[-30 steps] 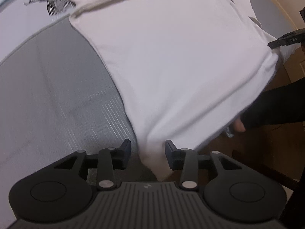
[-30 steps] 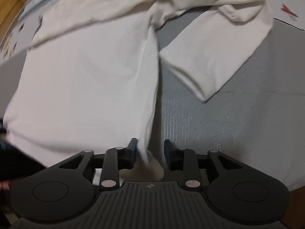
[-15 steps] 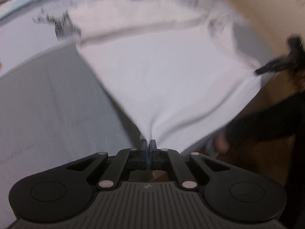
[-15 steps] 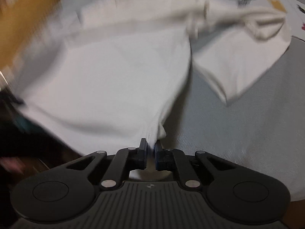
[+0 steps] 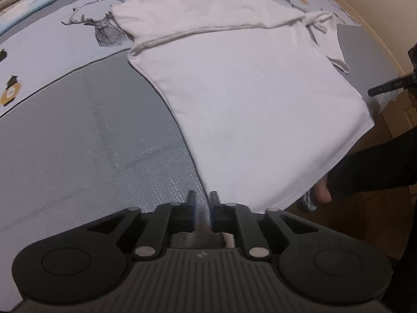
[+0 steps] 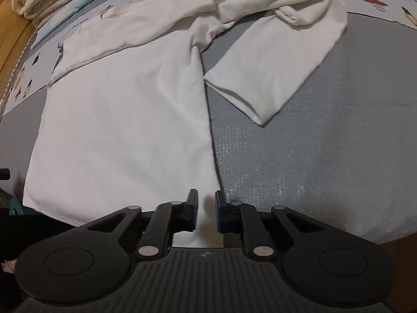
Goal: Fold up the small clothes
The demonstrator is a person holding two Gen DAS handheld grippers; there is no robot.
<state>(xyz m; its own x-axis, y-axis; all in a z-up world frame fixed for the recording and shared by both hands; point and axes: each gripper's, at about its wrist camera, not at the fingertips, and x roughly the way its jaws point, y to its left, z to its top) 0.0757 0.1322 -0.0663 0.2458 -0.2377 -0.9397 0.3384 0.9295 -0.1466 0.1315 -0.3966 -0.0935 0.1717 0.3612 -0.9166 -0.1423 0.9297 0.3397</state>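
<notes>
Your white shirt (image 5: 247,99) lies spread flat on the grey mat (image 5: 86,135), its hem toward you at the near edge and the collar end reaching onto the printed sheet (image 5: 52,41) beyond; in the right wrist view one sleeve (image 6: 276,60) is folded down beside the body on the mat. Half a second ago both grippers were pinched on the hem corners with the cloth pulled taut and blurred; now it rests smooth, so the straightening tug looks finished and the shirt seems ready for its first fold. Your left gripper (image 5: 202,208) has just been opening: its jaws stand slightly apart with bare mat showing in the gap and the hem corner just beside its right finger, so it holds nothing. Your right gripper (image 6: 206,211) has likewise just been opening, jaws a little apart over the other hem corner, with white cloth visible in the gap but no pad pressing on it. Compared with a second ago, the shirt sits further onto the mat and flatter, and the other gripper (image 5: 391,86) and your dark sleeve (image 5: 378,167) show at the far corner
</notes>
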